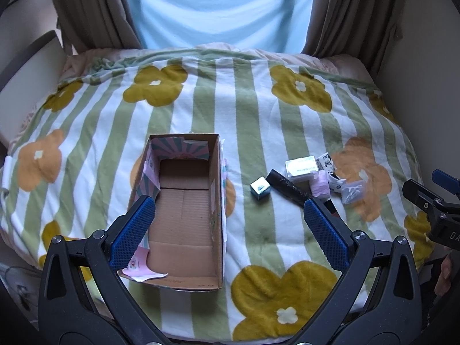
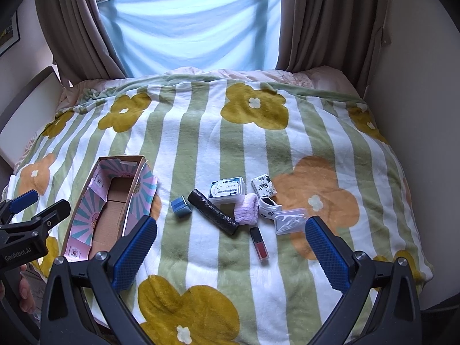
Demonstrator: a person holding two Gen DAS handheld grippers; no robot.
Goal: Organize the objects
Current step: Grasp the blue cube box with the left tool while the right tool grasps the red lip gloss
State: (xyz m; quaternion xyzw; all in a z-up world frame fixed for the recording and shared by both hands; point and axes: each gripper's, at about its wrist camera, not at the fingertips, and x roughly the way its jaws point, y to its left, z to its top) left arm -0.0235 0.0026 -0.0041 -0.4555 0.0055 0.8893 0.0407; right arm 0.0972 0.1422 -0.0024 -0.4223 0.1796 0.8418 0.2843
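Observation:
An open, empty cardboard box [image 1: 184, 215] lies on the flowered blanket; it also shows in the right wrist view [image 2: 112, 210]. To its right sit a small blue cube [image 2: 180, 206], a black roll [image 2: 212, 212], a white floss box [image 2: 228, 190], a pink cloth roll [image 2: 246, 208], a patterned tissue pack [image 2: 264, 187], a black-and-white sock [image 2: 268, 207], a clear plastic case [image 2: 290, 220] and a red lipstick [image 2: 259, 244]. My left gripper [image 1: 227, 215] is open over the box's near end. My right gripper [image 2: 230, 235] is open, hovering before the lipstick.
The striped flower blanket [image 2: 230, 143] covers a bed. Brown curtains [image 2: 325, 20] and a light blue sheet [image 2: 187, 28] hang behind it. A white bed frame [image 2: 26, 109] runs along the left. Walls close in on both sides.

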